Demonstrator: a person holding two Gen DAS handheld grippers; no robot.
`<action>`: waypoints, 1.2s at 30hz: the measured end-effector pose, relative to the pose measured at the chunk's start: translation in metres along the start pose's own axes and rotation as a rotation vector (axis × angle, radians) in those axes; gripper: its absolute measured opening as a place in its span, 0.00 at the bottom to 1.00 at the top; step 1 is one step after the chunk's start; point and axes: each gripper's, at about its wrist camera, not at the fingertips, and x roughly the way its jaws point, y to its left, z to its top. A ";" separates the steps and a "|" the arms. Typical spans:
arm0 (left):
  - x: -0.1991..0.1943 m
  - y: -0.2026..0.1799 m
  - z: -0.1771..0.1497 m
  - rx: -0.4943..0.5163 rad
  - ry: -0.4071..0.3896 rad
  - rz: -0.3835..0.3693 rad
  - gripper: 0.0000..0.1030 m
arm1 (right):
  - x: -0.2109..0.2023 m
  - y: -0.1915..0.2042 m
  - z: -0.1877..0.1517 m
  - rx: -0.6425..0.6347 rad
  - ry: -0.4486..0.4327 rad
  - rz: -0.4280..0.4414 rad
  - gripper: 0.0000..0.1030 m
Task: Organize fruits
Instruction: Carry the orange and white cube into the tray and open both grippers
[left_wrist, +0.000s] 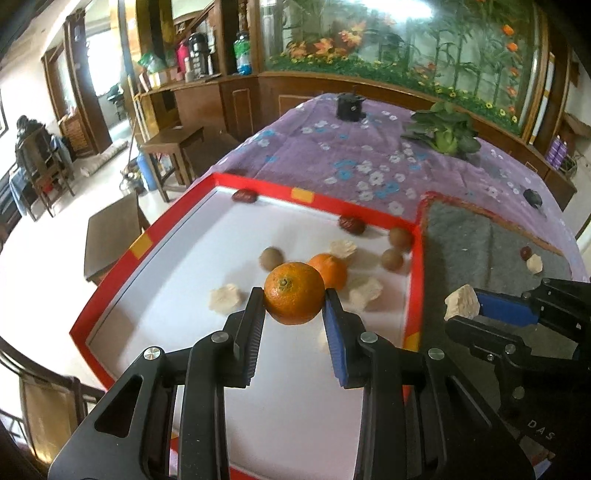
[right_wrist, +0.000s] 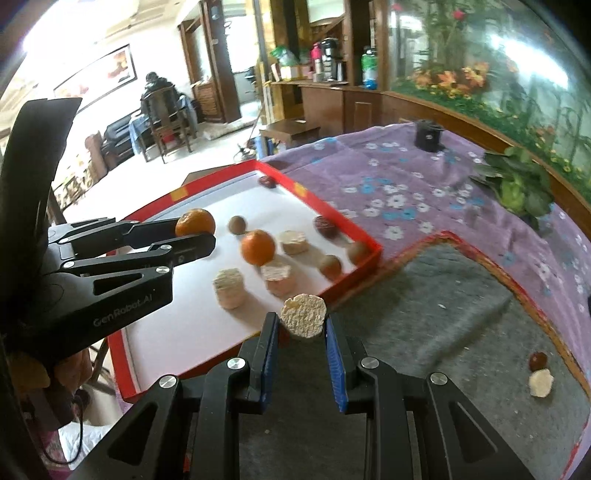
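My left gripper (left_wrist: 294, 295) is shut on an orange (left_wrist: 294, 292) and holds it over the red-rimmed white tray (left_wrist: 177, 236); it also shows in the right wrist view (right_wrist: 199, 229). My right gripper (right_wrist: 302, 321) is shut on a pale crumbly cake (right_wrist: 303, 316), held near the tray's right edge over the grey mat (right_wrist: 443, 314); it shows in the left wrist view (left_wrist: 461, 304). In the tray lie a second orange (left_wrist: 330, 269), several pale cakes (left_wrist: 224, 298), brown round fruits (left_wrist: 271, 258) and red dates (left_wrist: 351, 224).
A red date (right_wrist: 537, 360) and a pale cake (right_wrist: 541, 383) lie on the grey mat at the right. A leafy vegetable (left_wrist: 447, 131) and a black object (left_wrist: 349, 105) sit on the purple floral cloth (left_wrist: 332, 155). Wooden cabinets stand behind.
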 end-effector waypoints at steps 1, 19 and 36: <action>0.001 0.004 -0.001 -0.006 0.007 0.005 0.30 | 0.002 0.002 0.001 -0.005 0.002 0.010 0.24; 0.027 0.035 -0.015 -0.062 0.077 0.022 0.30 | 0.065 0.041 0.015 -0.140 0.143 0.052 0.23; 0.029 0.031 -0.013 -0.079 0.075 0.089 0.33 | 0.046 0.032 0.010 -0.088 0.095 0.113 0.36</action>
